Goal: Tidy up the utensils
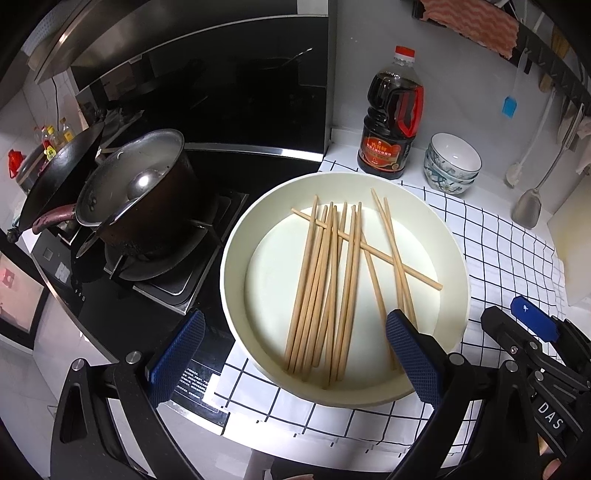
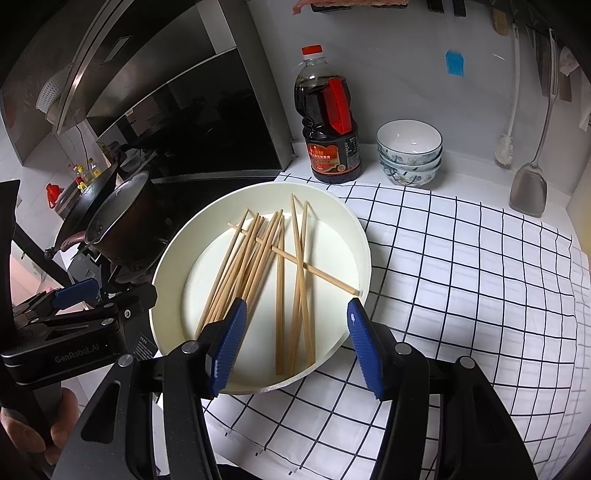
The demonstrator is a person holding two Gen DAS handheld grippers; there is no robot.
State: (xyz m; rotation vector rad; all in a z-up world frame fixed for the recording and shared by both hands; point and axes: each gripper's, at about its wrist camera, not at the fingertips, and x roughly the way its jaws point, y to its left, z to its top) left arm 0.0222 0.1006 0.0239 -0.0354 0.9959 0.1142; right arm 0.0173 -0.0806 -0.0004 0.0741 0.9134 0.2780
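Over the checkered countertop (image 2: 461,258), each hand-held gripper (image 2: 297,345) (image 1: 295,354) gapes wide, empty, above the chopsticks (image 2: 255,266).

Left gripper's blue finger (image 1: 410,354) covers the near ends of the rightmost chopsticks (image 1: 402,291). Pink cloth (image 1: 469,22) is cut off at the top edge. Sauce bottle (image 1: 391,122) label is too small to read.
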